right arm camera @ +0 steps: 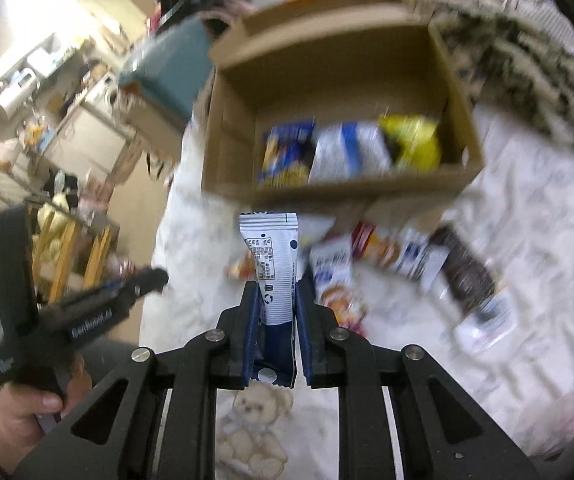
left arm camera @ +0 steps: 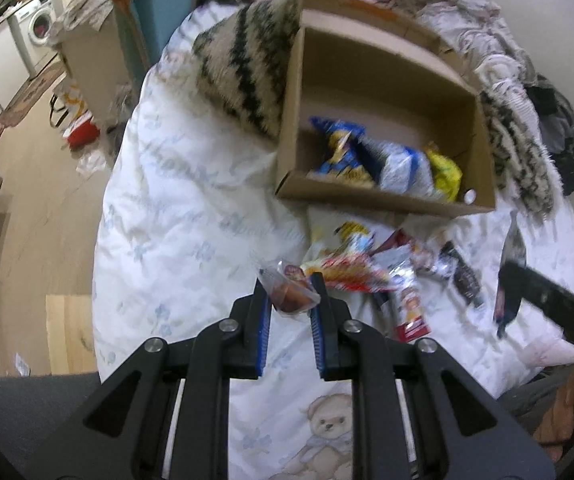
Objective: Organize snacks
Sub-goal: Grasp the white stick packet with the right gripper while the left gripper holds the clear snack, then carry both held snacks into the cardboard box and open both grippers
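Note:
A cardboard box (left arm camera: 371,196) lies on the white quilt and holds a blue-yellow bag (left arm camera: 341,152), a white-blue bag (left arm camera: 403,168) and a yellow bag (left arm camera: 445,172). My left gripper (left arm camera: 290,280) is shut on a small clear-wrapped brown cake (left arm camera: 291,294), held above the quilt in front of the box. My right gripper (right arm camera: 275,278) is shut on a white and navy snack packet (right arm camera: 273,264) that stands upright, just short of the box (right arm camera: 327,196). Several loose snack packets (left arm camera: 367,272) lie in a heap on the quilt in front of the box.
A black-and-cream knit blanket (left arm camera: 243,64) presses against the box's left and right sides. A dark bar packet (right arm camera: 467,276) lies right of the heap. The bed's left edge drops to a wooden floor (left arm camera: 43,208) with bags and shelves. A hand (right arm camera: 23,412) holds the left gripper's handle.

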Motion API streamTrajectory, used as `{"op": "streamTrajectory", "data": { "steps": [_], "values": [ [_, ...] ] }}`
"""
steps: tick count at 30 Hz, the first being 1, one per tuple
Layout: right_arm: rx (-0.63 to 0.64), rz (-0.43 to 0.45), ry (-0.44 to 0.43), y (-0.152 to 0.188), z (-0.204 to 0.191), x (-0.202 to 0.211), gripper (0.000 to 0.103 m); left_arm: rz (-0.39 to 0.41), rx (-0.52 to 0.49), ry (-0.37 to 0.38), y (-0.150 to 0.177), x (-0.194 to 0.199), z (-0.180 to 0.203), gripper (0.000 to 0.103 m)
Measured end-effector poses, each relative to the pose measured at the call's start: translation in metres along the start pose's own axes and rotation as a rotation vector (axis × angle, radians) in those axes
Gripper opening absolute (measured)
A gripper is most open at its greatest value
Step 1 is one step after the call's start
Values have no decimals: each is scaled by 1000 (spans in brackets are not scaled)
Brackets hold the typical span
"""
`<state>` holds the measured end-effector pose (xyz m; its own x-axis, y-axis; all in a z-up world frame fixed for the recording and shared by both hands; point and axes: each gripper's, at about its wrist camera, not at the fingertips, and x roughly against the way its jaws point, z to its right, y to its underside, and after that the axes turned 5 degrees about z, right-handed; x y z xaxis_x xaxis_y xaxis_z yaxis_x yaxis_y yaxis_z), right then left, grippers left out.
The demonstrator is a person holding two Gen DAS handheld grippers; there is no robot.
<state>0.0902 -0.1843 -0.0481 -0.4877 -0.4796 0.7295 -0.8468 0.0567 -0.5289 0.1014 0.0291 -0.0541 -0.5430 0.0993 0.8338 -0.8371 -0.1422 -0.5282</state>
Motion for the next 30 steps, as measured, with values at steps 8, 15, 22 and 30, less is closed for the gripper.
{"op": "streamTrajectory", "data": {
  "steps": [8, 15, 22, 30],
  "values": [
    [-77, 149, -38, -47, 24, 29, 19, 80, -62, 34, -54, 13, 25, 15],
    [-78, 202, 12, -95, 40, 34, 19, 115, -98, 29, -96, 0, 38, 15],
    [-110, 170, 46, -125, 66, 9, 19, 99, -157, 19, -114, -35, 58, 15],
    [-144, 116, 51, -124, 88, -36, 19, 79, -205, 8, -107, -75, 66, 15]
  ]
}}
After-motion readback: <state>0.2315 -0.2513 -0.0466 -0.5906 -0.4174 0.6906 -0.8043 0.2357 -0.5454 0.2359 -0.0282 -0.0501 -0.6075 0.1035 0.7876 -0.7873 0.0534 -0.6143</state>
